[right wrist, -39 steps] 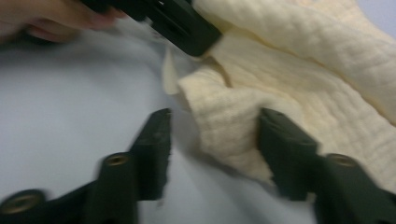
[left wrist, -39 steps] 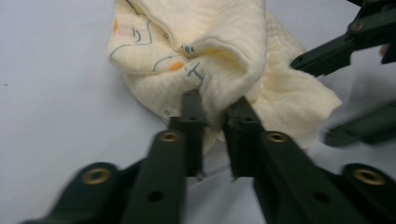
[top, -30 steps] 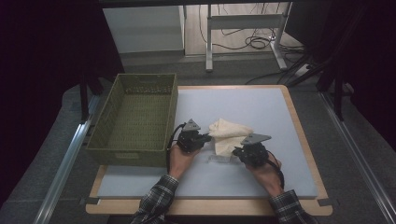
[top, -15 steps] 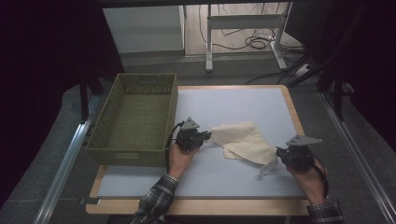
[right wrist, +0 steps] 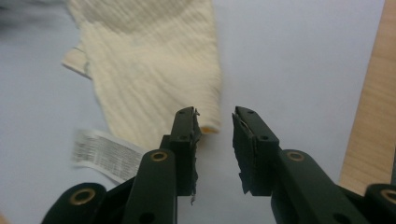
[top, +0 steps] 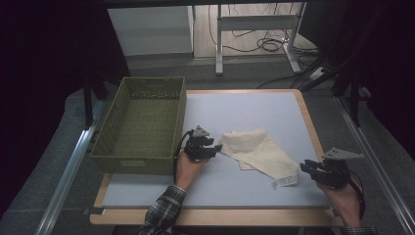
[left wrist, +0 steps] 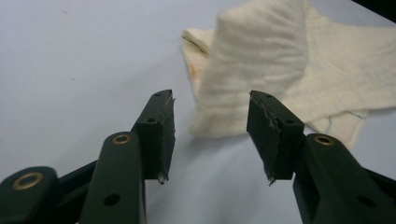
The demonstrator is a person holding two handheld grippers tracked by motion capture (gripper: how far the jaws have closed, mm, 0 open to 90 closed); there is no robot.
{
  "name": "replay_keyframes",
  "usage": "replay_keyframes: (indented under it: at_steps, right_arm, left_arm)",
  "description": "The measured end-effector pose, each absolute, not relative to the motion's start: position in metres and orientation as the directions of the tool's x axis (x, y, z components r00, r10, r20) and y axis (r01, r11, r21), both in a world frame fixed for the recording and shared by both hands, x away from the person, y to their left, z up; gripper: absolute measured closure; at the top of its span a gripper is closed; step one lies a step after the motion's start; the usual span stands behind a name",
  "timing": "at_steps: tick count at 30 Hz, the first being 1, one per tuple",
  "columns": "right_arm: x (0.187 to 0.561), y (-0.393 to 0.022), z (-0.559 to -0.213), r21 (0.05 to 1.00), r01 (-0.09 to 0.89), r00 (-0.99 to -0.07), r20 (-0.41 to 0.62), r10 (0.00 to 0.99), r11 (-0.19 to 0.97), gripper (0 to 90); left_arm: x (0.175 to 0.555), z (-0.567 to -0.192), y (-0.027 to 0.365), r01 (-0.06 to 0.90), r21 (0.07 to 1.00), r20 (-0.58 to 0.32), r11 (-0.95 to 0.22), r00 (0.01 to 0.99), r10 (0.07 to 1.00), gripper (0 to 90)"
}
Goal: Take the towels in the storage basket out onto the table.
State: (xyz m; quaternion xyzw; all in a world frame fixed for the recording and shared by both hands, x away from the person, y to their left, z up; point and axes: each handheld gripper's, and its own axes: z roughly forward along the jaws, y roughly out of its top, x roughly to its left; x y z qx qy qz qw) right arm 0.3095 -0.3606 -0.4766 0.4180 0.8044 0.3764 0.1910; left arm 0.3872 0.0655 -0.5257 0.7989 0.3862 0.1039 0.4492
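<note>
A cream ribbed cloth (top: 257,152) lies stretched out flat on the pale blue mat (top: 254,110), with a white label (top: 286,182) at its near right corner. My left gripper (top: 215,147) sits at the cloth's left end. Its jaws have just been opening, and in the left gripper view (left wrist: 210,100) nothing is between them; the cloth (left wrist: 280,60) droops just ahead. My right gripper (top: 306,166) is off the cloth's right corner. Its jaws have also just been opening (right wrist: 215,114), and the cloth's edge (right wrist: 149,60) lies beside the left one with the label (right wrist: 105,151) nearby.
An olive green mesh basket (top: 139,164) stands on the table's left side, close to my left hand. The wooden table rim (top: 313,132) runs along the right, near my right gripper. Table legs and cables lie on the floor beyond.
My right gripper swept to the right, pulling the bunched cloth out long. Both grippers then opened and released it. The left hand stayed put.
</note>
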Motion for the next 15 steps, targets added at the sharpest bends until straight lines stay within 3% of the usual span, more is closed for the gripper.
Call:
replay_keyframes:
  at_steps: [5,10,15]
  right_arm:
    - [0.301,-0.351,-0.468,0.773,0.517,-0.627,0.051,0.777,0.367,65.1]
    - [0.297,-0.335,-0.484,0.756,0.518,-0.67,0.067,0.739,0.4,62.7]
    - [0.295,-0.326,-0.51,0.704,0.519,-0.681,-0.003,0.733,0.485,59.0]
  left_arm:
    - [0.388,-0.529,0.066,0.523,0.801,-0.186,-0.292,0.681,0.708,48.9]
    - [0.397,-0.535,0.065,0.543,0.795,-0.226,-0.27,0.678,0.7,49.4]
    - [0.402,-0.54,0.061,0.565,0.771,-0.239,-0.295,0.685,0.689,60.4]
